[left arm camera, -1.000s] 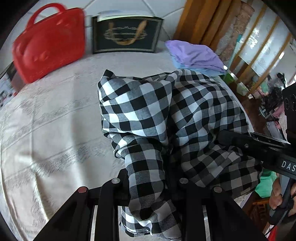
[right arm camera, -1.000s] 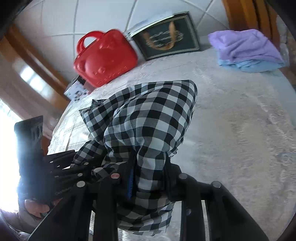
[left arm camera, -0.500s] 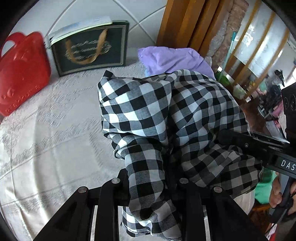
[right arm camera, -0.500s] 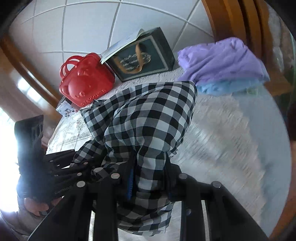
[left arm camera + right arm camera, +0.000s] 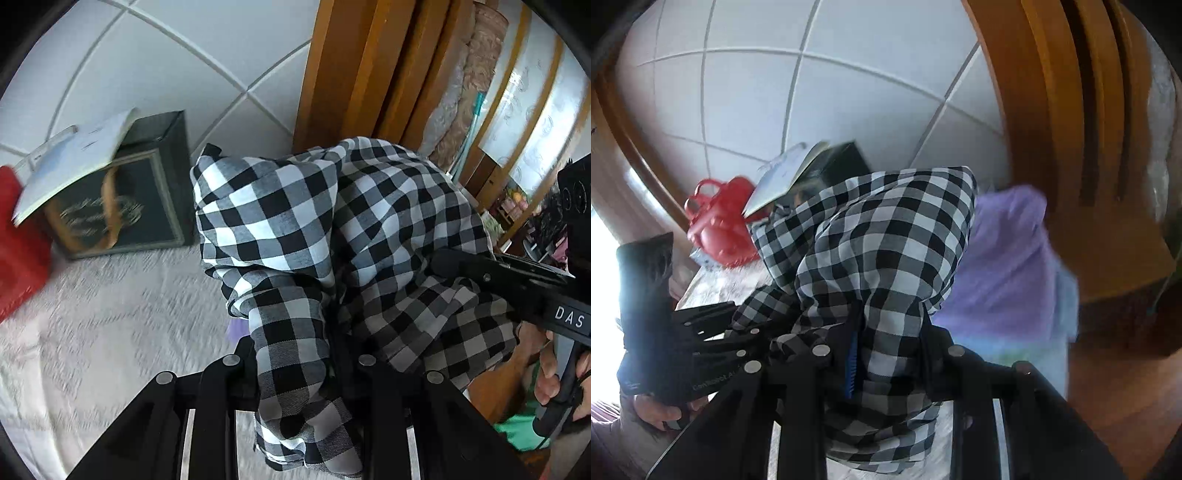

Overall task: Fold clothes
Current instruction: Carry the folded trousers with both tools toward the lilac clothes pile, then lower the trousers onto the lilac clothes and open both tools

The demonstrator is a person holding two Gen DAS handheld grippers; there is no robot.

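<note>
Both claws, left and right, stay clamped on the checked shirt, now raised higher.

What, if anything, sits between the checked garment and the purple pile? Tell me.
Nothing visible does. Both grippers, left and right, are shut on the checked garment, held up in the air. In the right wrist view the purple pile lies just beyond its right edge, with only tablecloth around.
</note>
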